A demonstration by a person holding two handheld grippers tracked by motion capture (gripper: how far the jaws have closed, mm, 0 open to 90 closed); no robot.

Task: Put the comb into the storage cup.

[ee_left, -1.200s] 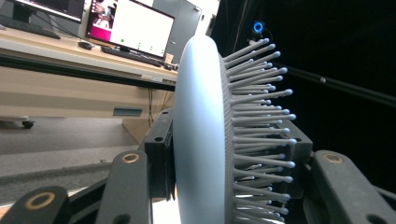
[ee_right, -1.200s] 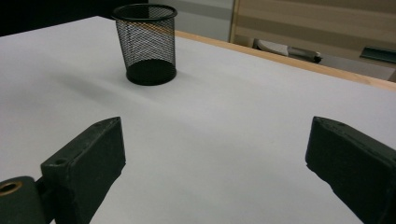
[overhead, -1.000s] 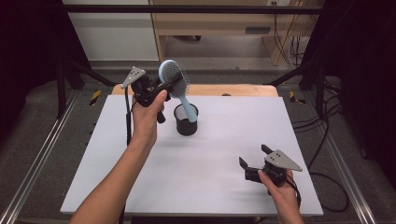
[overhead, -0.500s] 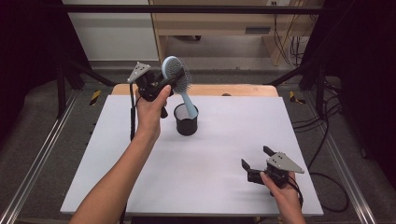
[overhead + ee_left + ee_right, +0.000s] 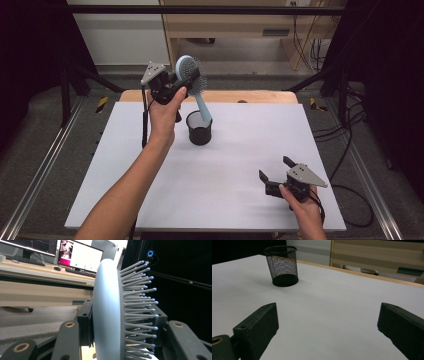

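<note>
My left gripper (image 5: 184, 84) is shut on the head of a light-blue hairbrush (image 5: 202, 106), held up over the back of the table. The brush's handle slants down to the right, and its end is at the mouth of a black mesh cup (image 5: 200, 131). Whether it dips below the rim I cannot tell. In the left gripper view the brush head (image 5: 107, 310) stands edge-on between the jaws, bristles to the right. My right gripper (image 5: 275, 168) rests near the front right, open, with bare table between its jaws. From the right gripper (image 5: 329, 322) the cup (image 5: 282, 265) stands upright, far left.
The white tabletop (image 5: 225, 200) lies on a wooden board whose edge (image 5: 250, 96) shows at the back. Metal rails run along both sides, and cables lie on the floor at the right. A desk with monitors (image 5: 80, 255) stands beyond the table.
My left gripper has shifted a little up and to the right with the brush, and the handle's end has risen toward the cup's rim. The right gripper has stayed put.
</note>
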